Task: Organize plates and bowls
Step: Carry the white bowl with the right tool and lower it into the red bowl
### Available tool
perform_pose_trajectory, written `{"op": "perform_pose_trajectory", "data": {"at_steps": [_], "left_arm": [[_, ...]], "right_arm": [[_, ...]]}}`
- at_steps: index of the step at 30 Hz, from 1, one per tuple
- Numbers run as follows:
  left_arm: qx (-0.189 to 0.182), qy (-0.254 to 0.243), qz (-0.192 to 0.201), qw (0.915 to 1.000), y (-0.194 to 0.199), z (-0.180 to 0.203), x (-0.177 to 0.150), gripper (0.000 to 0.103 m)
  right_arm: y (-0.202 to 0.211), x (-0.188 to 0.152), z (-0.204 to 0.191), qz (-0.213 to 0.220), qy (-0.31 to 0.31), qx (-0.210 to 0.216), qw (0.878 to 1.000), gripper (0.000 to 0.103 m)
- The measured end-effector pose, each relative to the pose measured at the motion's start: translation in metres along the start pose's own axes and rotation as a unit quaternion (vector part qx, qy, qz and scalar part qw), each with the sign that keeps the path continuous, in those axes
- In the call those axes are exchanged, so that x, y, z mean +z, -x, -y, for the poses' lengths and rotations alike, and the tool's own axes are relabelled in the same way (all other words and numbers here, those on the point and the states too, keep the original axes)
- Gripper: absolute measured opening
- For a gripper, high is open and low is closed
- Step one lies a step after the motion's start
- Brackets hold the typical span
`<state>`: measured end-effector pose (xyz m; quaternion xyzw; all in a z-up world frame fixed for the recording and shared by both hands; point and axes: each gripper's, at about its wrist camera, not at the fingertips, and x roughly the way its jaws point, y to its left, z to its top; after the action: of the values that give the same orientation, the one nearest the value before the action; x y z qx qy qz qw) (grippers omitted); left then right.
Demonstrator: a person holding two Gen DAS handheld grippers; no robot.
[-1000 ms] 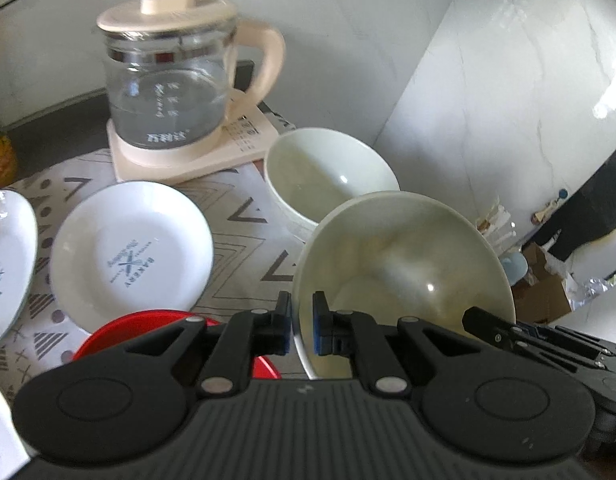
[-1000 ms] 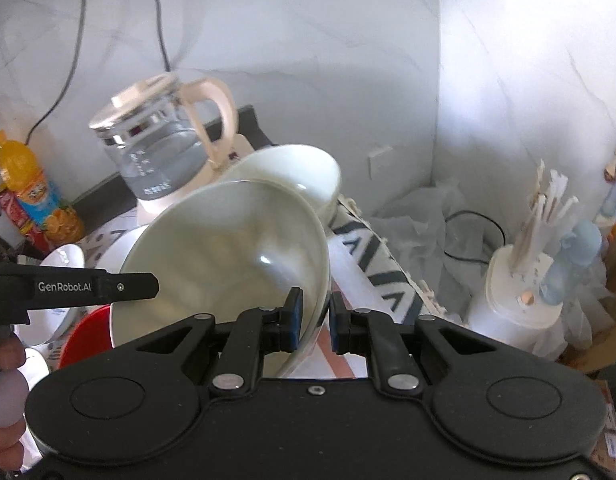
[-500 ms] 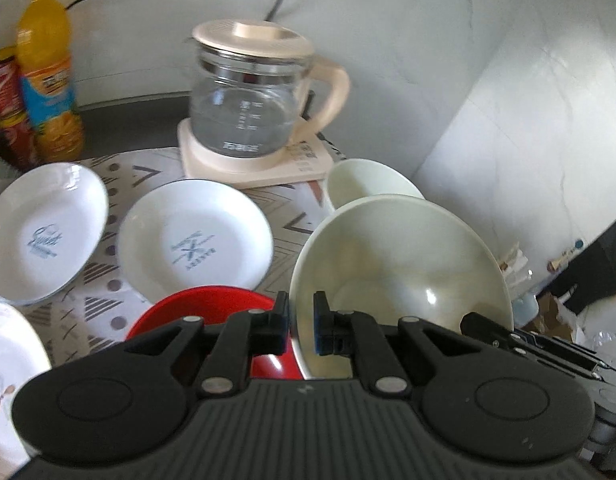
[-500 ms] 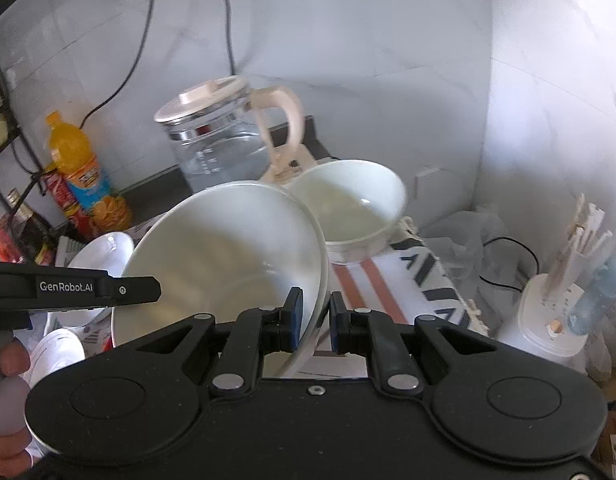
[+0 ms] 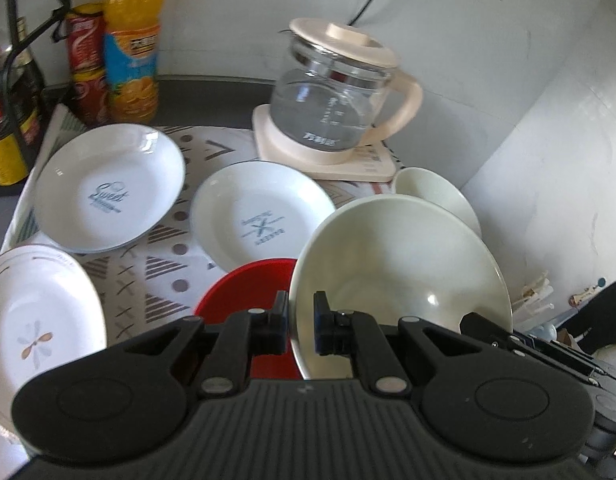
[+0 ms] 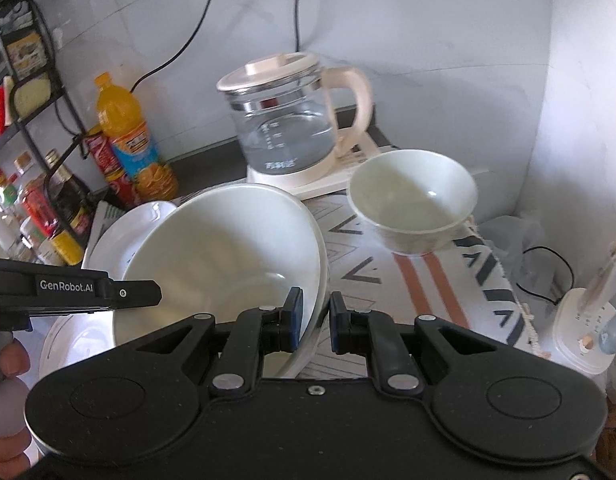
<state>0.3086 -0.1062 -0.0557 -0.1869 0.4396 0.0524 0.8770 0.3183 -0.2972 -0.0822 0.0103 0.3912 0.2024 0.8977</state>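
Both tools pinch one large cream bowl [image 5: 399, 264] by opposite sides of its rim: the left tool [image 5: 296, 322] on its near-left edge, the right tool [image 6: 313, 320] on the right edge, carrying it tilted above the worktop [image 6: 387, 272]. Sorting looks barely begun: a smaller cream bowl [image 6: 411, 200], a red bowl [image 5: 248, 280] and three white plates [image 5: 108, 192] lie scattered, unstacked.

Left gripper [image 5: 300, 328] fingers clamped on near rim of large pale bowl [image 5: 399, 280], bowl tilted. Red bowl [image 5: 248, 284] just left, partly hidden. Smaller pale bowl [image 5: 431, 192] behind. Three white plates on patterned cloth [image 5: 160, 276]. Glass kettle [image 5: 335, 108] at rear.
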Motion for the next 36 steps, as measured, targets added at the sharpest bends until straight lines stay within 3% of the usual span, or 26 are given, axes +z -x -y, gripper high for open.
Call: {"op": "perform_pose_trajectory", "data": {"at_steps": [16,32,36], "left_arm": [[0.041,0.033,-0.038,0.9979,-0.011,-0.03,-0.012,0.014],[0.058,0.018,-0.084,0.9946,-0.04,-0.034,-0.016,0.015],[0.069,0.015,-0.086,0.9938,-0.042,-0.034,-0.016,0.022]], "right_arm": [[-0.03,-0.009,-0.023,-0.048,0.035,0.015,0.998,0.014],[-0.055,-0.017,-0.021,-0.084,0.038,0.007,0.996,0.014],[-0.057,-0.015,-0.021,-0.08,0.038,0.003,0.996,0.007]]}}
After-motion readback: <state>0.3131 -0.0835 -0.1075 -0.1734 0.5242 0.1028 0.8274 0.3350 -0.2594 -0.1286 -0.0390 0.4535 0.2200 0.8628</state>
